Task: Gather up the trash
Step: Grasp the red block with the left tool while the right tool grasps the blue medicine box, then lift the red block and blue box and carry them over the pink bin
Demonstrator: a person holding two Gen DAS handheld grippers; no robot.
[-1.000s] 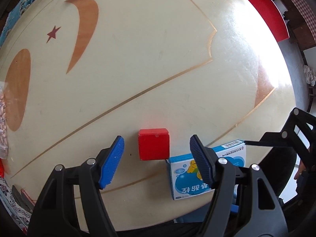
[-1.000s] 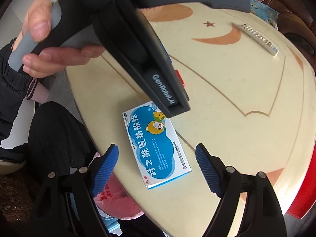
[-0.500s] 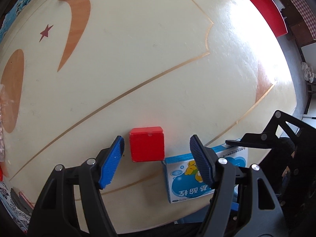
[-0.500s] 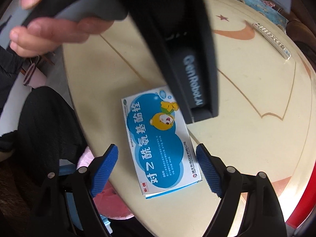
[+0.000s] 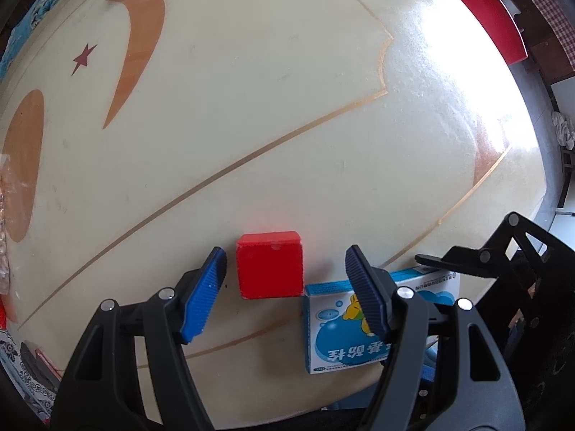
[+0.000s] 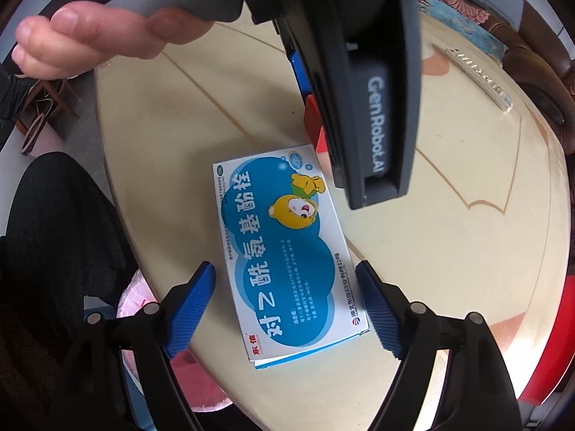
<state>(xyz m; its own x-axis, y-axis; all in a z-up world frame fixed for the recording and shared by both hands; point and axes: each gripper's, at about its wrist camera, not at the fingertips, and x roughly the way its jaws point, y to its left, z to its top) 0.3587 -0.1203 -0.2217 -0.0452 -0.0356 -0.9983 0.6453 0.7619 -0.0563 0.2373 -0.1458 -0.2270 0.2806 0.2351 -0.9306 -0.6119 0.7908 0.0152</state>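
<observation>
Since a second ago the right gripper (image 6: pixel 285 305) has come down closer over the blue-and-white cardboard medicine box (image 6: pixel 287 251).

Left wrist view: the left gripper (image 5: pixel 284 289) points down at the cream round table (image 5: pixel 251 125), jaws apart, the red cube-shaped block (image 5: pixel 269 264) between its blue pads and touched by neither. Just right of the block lies the box (image 5: pixel 341 337), near the table's near edge.

Right wrist view: the box lies flat between the right gripper's closing jaws, pads not yet pressing it. A hand (image 6: pixel 90 39) grips the left gripper's handle above (its body hides most of the red block).
</observation>
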